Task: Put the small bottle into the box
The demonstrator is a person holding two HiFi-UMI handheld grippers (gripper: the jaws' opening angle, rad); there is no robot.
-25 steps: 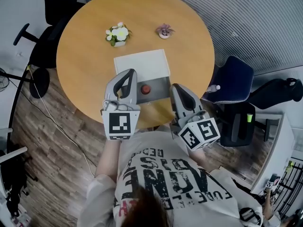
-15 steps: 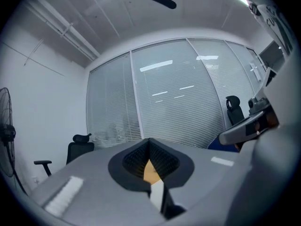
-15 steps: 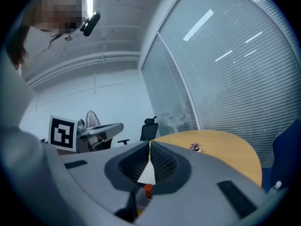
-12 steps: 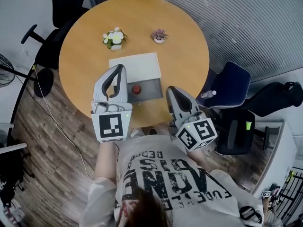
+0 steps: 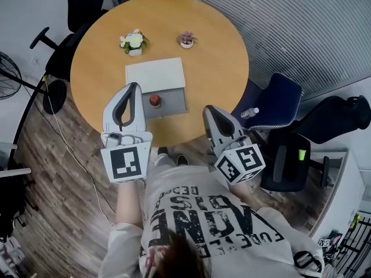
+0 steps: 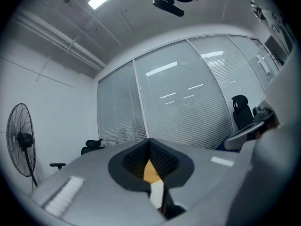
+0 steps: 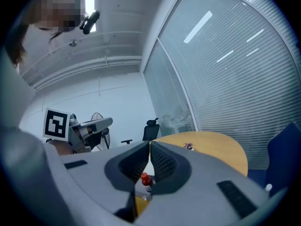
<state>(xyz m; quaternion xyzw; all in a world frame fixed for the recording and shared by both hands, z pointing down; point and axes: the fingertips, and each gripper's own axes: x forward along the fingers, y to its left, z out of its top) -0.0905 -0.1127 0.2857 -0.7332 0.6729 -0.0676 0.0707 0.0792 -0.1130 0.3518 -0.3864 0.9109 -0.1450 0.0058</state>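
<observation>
The small bottle (image 5: 155, 101) with its red cap stands upright inside the grey tray of the box (image 5: 174, 104), toward the tray's 9 o'clock end. The white lid (image 5: 155, 74) lies flat just behind it at 12 o'clock. The box sits on the 6 o'clock part of the round table (image 5: 214, 57), near the edge. The left gripper (image 5: 134, 86) is at about 8 o'clock from the box with its jaws pressed together on nothing. The right gripper (image 5: 209, 109) is at about 4 o'clock, beyond the table edge, its jaws likewise closed and empty; its own view looks past them at the red cap. Neither touches the bottle or the box. By my reading the placing is done, and at most the lid is left to close, which the task does not ask for.
</observation>
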